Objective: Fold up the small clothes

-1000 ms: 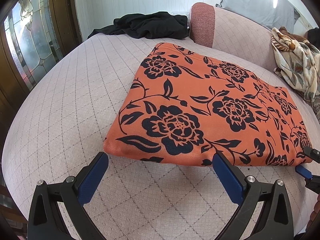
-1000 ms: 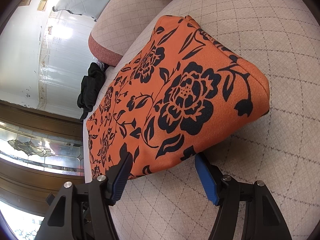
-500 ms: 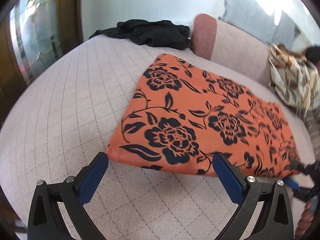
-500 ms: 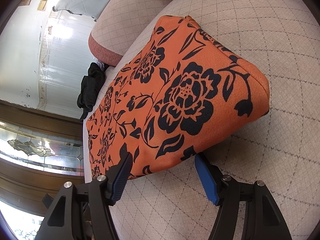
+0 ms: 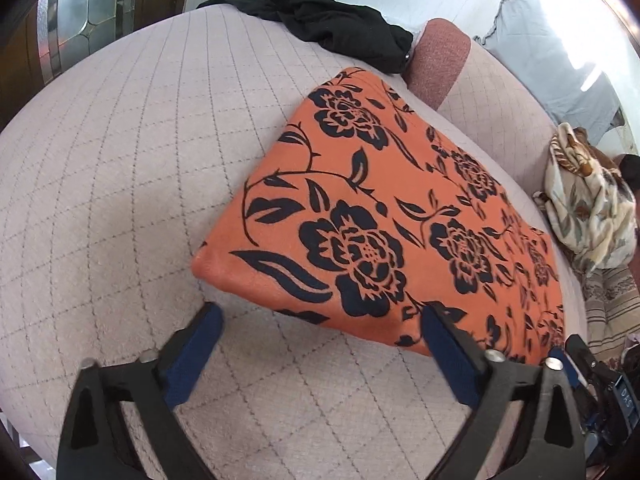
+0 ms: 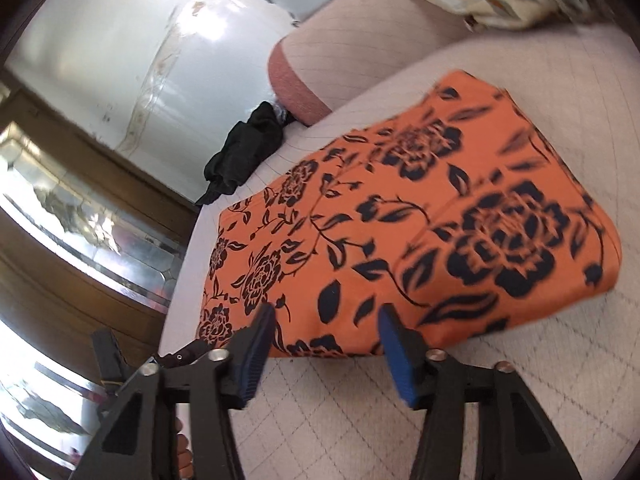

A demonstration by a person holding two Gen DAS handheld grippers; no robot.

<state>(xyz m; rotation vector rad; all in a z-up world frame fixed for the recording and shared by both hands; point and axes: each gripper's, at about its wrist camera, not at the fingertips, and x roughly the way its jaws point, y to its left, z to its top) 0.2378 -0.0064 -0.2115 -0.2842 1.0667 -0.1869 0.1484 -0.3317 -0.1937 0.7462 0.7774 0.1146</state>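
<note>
An orange garment with black flowers (image 5: 400,208) lies folded flat on the quilted pale cushion (image 5: 140,160). My left gripper (image 5: 320,316) hovers at its near left corner. Its jaws are closing and still wide. The right blue pad (image 5: 444,340) overlaps the cloth's front edge, but neither pad presses on it. In the right wrist view the same garment (image 6: 400,220) fills the middle. My right gripper (image 6: 324,320) sits at its near edge with jaws closing. The hem lies between the pads, untouched by them as far as the blurred frame shows.
A black garment (image 5: 332,28) lies crumpled at the cushion's far end, beside a reddish bolster end (image 5: 440,60). A cream patterned cloth (image 5: 588,200) is heaped at the right. Leaded glass in wooden frames (image 6: 80,232) borders the left side.
Both wrists have rolled. The left jaws have narrowed slightly. The right gripper has lifted and shifted along the garment's near edge, and its pads stand clearly closer together.
</note>
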